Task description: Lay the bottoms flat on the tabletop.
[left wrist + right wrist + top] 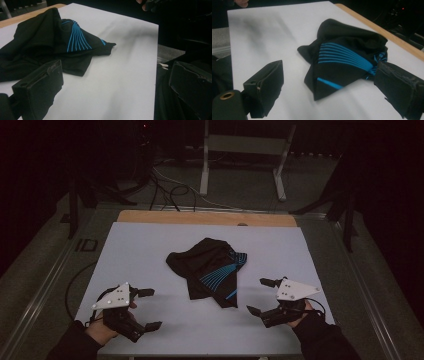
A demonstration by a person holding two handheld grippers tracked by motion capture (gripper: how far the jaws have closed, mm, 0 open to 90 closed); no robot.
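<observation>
A crumpled black garment with blue stripes [210, 270] lies in a heap at the middle of the white table sheet [150, 245]. My left gripper [149, 308] hovers near the front left of the sheet, open, nothing between its jaws. My right gripper [262, 296] is at the front right, also open and empty. From the left gripper view the garment [50, 47] lies ahead and to the left of the jaws. Seen from the right gripper view, the garment [344, 62] sits between and beyond the two jaws, close to the right one.
The sheet covers a wooden tabletop whose edge [200, 217] shows at the back. Behind the table are a white metal frame [245, 150] and loose cables [165, 190] on the floor. Bare sheet surrounds the garment on all sides.
</observation>
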